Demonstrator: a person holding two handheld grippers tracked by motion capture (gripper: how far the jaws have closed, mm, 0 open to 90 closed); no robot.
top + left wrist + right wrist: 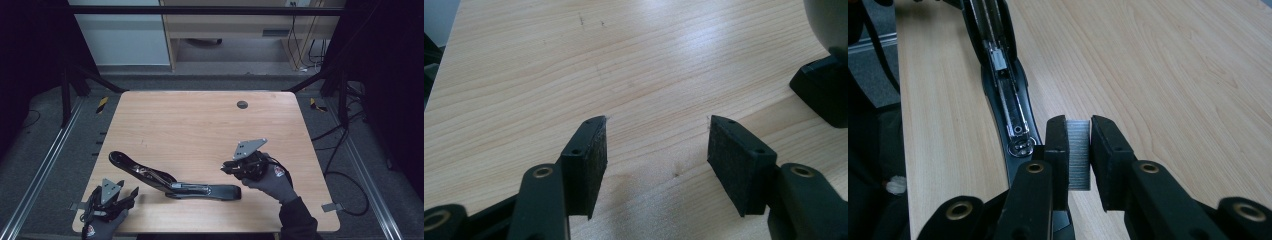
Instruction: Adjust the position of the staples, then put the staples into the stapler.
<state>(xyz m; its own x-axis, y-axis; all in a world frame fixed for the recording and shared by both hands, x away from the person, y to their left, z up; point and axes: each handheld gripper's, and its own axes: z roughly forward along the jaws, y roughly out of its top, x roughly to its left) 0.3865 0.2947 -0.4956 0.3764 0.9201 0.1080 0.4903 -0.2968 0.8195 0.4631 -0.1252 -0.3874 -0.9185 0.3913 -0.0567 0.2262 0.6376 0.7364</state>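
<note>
A strip of staples (1078, 155) sits clamped between the pads of the right gripper (1079, 150), standing on edge with its silvery ridged face toward the camera that rides there; the jaws are closed down to a narrow gap and press it from both sides. Just beyond the strip lies the black stapler (175, 181), swung wide open and flat on the wooden table (200, 125), its two long halves forming a shallow bend near the front edge. In the right gripper view the stapler's metal channel (1005, 95) runs away from the jaws, and the strip hovers near the channel's closer end, a little to one side of it; whether it touches the stapler I cannot tell from here.

Seen from above, the right gripper (235, 167) hangs over the stapler's right-hand end, pointing left toward it, with the gloved right hand (272, 180) wrapped around the grip and the forearm coming up from the table's front edge at a slant.

The left gripper (127, 194) rests low beside the stapler's left half, near the table's front left corner, held by the gloved left hand (100, 222). Its jaws stand well apart with bare wood between the pads (589, 160), and a corner of the stapler (824, 90) lies off to their side.
</note>
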